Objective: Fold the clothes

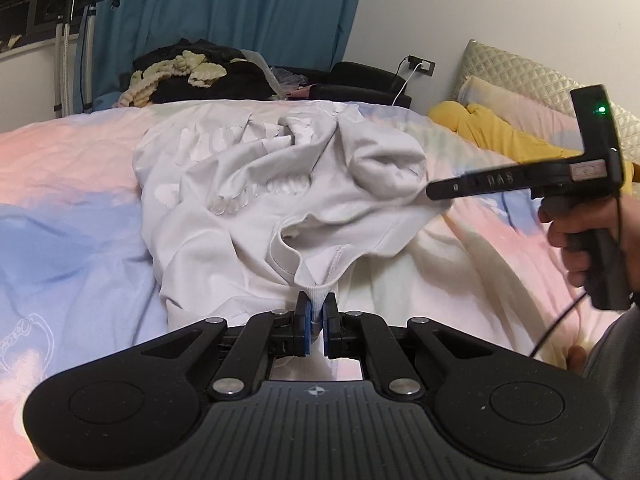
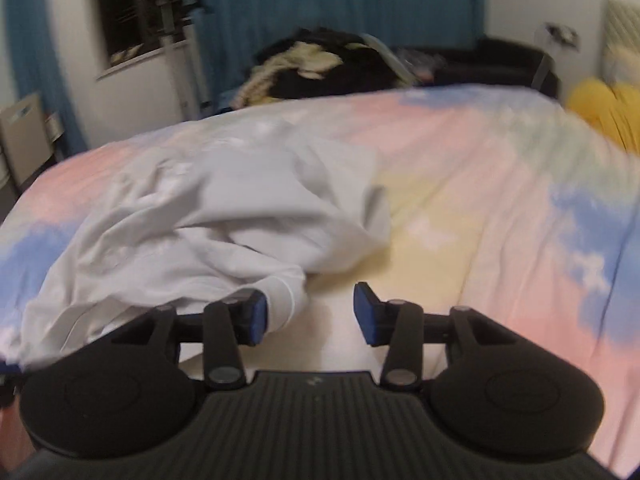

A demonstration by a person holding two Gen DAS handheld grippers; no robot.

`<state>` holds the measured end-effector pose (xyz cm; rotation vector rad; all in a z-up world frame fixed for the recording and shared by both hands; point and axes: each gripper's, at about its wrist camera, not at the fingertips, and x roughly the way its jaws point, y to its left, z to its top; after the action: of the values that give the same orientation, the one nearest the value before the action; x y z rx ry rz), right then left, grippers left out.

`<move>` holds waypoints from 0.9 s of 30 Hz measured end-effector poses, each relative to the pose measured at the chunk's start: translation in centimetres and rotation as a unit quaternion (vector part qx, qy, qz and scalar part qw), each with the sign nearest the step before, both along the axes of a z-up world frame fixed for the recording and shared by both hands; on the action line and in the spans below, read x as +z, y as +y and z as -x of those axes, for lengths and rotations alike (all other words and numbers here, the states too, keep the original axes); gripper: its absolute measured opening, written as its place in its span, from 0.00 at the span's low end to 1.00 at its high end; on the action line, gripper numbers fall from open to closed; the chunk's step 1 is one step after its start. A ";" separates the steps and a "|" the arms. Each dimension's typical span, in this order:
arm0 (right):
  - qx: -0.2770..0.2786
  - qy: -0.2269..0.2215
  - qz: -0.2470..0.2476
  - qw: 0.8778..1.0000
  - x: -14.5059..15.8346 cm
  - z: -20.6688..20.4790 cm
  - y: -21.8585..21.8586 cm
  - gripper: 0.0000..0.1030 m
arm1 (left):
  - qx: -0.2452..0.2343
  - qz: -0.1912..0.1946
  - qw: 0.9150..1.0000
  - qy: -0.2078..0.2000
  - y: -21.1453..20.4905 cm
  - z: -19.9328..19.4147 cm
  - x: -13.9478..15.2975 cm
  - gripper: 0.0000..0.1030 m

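Observation:
A white T-shirt [image 1: 248, 200] with pale print lies crumpled on the pastel bed cover [image 1: 72, 240]. My left gripper [image 1: 316, 312] is shut on the ribbed collar of the shirt and lifts it slightly. The right gripper's body [image 1: 520, 180] shows at the right in the left wrist view, held in a hand beside the shirt's sleeve. In the right wrist view the right gripper [image 2: 310, 312] is open, with a sleeve hem of the shirt [image 2: 224, 216] lying against its left finger [image 2: 256, 316]. That view is blurred.
A yellow garment [image 1: 496, 132] and pillows [image 1: 532, 96] lie at the right end of the bed. A pile of dark and cream clothes [image 1: 192, 72] sits beyond the bed's far edge before a teal curtain [image 1: 240, 8]. A cable [image 1: 404, 88] hangs from a wall socket.

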<state>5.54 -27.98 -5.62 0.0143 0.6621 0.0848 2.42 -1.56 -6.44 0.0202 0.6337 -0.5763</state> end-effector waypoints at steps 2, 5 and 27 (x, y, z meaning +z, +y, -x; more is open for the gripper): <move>0.035 0.018 0.078 0.996 -0.6 0.0 1.6 0.45 | 0.005 0.001 1.000 -0.003 0.0 0.2 0.2 0.06; 0.069 0.018 0.133 0.989 -1.0 0.1 2.6 0.45 | 0.010 0.012 1.000 -0.007 0.4 0.7 0.5 0.06; 0.066 -0.002 0.095 0.993 -4.1 -4.5 4.5 0.14 | -0.039 0.093 0.994 -0.042 2.2 2.4 2.8 0.06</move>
<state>10.03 -23.46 -9.68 -0.2125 0.6649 0.1497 0.06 0.60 -3.65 -0.1054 0.4962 -0.7039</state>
